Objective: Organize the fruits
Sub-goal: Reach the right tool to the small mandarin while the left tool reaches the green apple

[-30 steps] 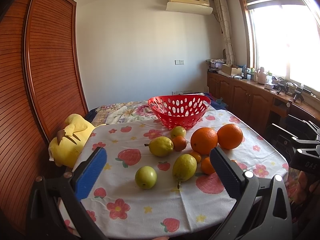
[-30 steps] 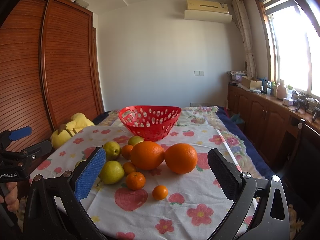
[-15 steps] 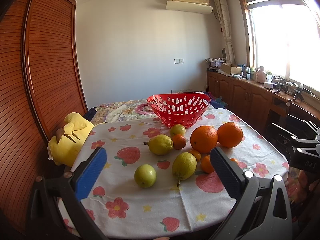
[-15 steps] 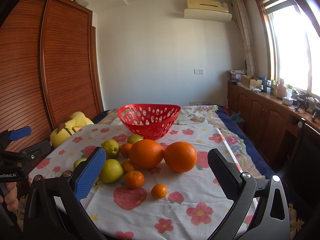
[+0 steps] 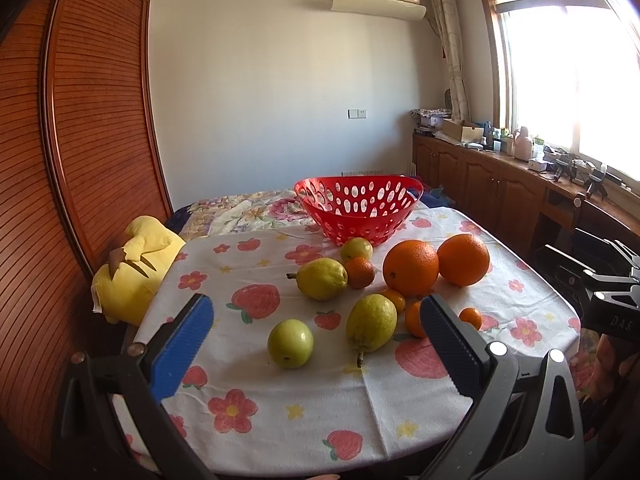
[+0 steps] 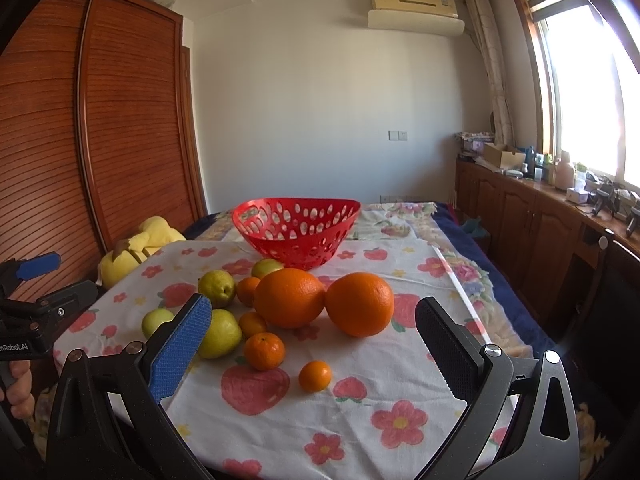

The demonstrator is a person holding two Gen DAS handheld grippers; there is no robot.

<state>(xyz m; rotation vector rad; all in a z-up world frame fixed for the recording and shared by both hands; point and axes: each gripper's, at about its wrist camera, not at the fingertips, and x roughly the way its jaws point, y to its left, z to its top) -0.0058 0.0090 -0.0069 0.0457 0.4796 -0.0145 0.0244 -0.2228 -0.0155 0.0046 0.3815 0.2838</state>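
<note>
A red perforated basket [image 5: 359, 207] [image 6: 296, 228] stands empty at the far side of the table. In front of it lie two large oranges [image 5: 411, 267] [image 6: 359, 304], several small tangerines [image 6: 315, 376], two yellow pears [image 5: 371, 323] and green apples [image 5: 290, 343]. My left gripper [image 5: 316, 334] is open and empty, above the near table edge, facing the green apple and pear. My right gripper [image 6: 312, 338] is open and empty, above the near edge, facing the tangerines and oranges.
The table wears a white cloth with flowers and strawberries [image 5: 304, 396]. A yellow plush toy [image 5: 132, 264] lies at the left edge by a wooden wardrobe [image 5: 80, 140]. Wooden cabinets [image 6: 532, 236] run along the right wall under the window.
Both grippers have edged slightly forward toward the fruit. Both stay open. No fruit has moved.
</note>
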